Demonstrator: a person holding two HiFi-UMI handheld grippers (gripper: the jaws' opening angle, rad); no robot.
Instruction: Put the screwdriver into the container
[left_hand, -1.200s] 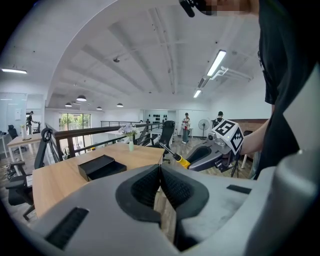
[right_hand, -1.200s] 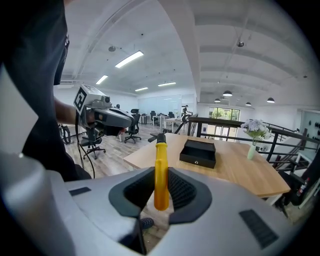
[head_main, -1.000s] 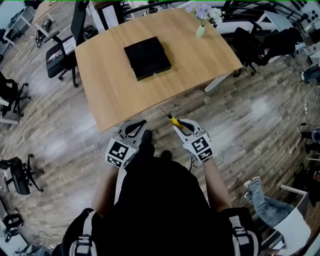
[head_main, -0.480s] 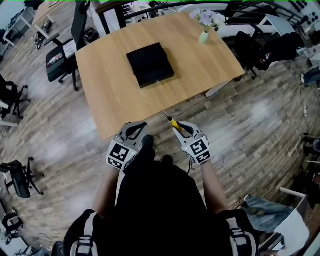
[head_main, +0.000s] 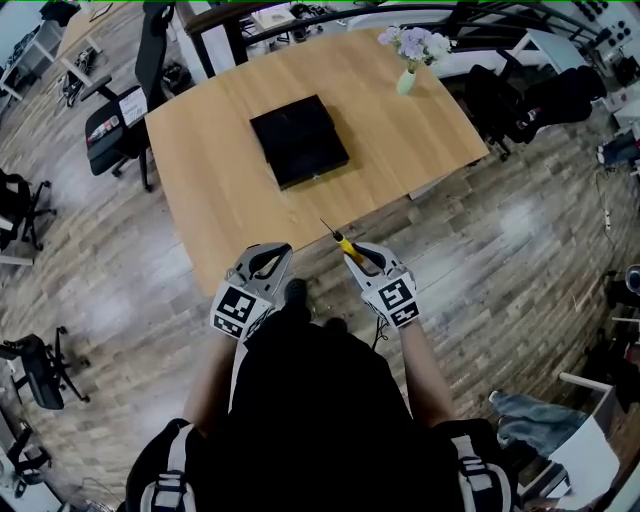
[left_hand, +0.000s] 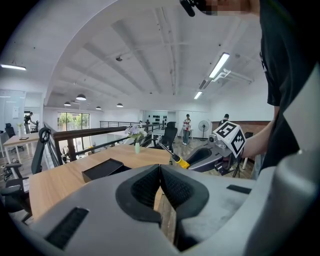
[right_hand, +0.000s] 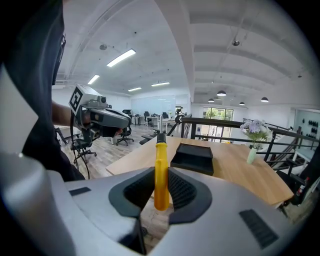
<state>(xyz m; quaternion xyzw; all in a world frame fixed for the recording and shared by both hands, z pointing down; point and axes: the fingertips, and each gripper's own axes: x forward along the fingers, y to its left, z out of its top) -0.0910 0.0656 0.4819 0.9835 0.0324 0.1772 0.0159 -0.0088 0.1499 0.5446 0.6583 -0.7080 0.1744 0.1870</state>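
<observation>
Right gripper (right_hand: 161, 189): jaws pinching the yellow handle of the screwdriver (right_hand: 161, 170). Handle stands upright between the pads, with the black collar and shaft pointing away toward the table (head_main: 215, 190). In the head view this gripper sits just right of frame center, below the table's near edge. The screwdriver slants up-left from it and the tip comes about to that edge.

Left gripper (left_hand: 160, 182): jaws pressed together, nothing between them. In the head view it is left of center, beside the right gripper but apart from it. Both are over the wood floor (head_main: 500, 250), off the table.

Container (head_main: 298, 140): black, shallow, square, on the table in the upper center of the head view, well apart from the screwdriver.

Vase with flowers (head_main: 405, 78) is near the table's upper-right corner. Office chair (head_main: 112, 112) is at upper left, beside the table.
</observation>
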